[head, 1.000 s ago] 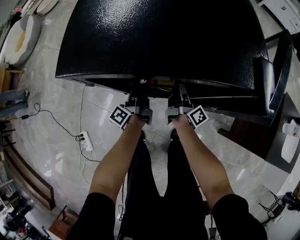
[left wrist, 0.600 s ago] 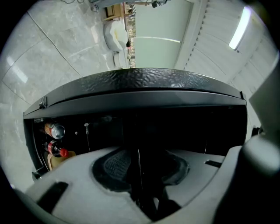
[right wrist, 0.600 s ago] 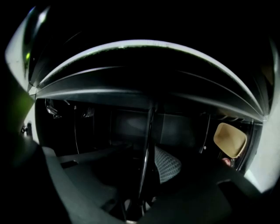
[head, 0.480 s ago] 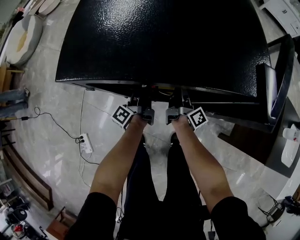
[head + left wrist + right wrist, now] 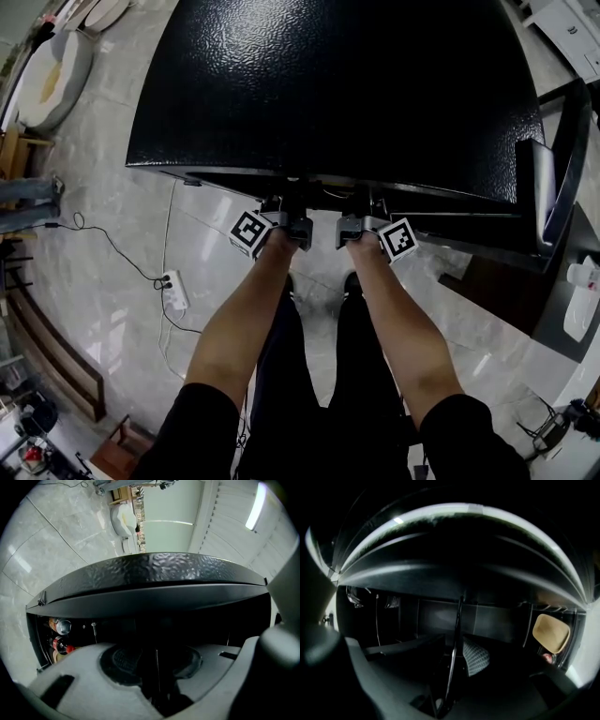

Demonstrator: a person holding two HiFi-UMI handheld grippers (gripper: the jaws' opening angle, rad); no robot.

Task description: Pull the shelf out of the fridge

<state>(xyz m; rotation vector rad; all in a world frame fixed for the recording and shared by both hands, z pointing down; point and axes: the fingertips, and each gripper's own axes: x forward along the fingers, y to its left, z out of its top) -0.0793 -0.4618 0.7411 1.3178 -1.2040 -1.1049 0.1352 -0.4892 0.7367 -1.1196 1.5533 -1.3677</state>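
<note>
The right gripper (image 5: 453,660) stands open. Its jaws have just been closing, and the shelf (image 5: 460,616), seen edge-on as a thin dark line, runs up between them at the centre of the right gripper view. The cross-hatched pad (image 5: 476,657) of one jaw sits just to the right of that line. The other jaw is a dark bar to its left, with a sliver of gap showing.

The left gripper (image 5: 156,667) is open as well. Its two pale jaws are parted round the shelf's thin edge, with dark space on either side of it in the lower middle of the left gripper view.

The shelf is inside the fridge (image 5: 337,84), in the unlit opening under the pebbled black top. Cans (image 5: 61,626) sit one above another at the left edge of the left gripper view.

In the head view both grippers reach under the fridge's front edge at frame centre. Their marker cubes (image 5: 251,232) show there, and bare forearms (image 5: 239,323) run down toward the bottom. The door (image 5: 560,141) stands swung out at the right edge. A power strip (image 5: 174,286) lies on the marble floor (image 5: 112,234) at the left.
</note>
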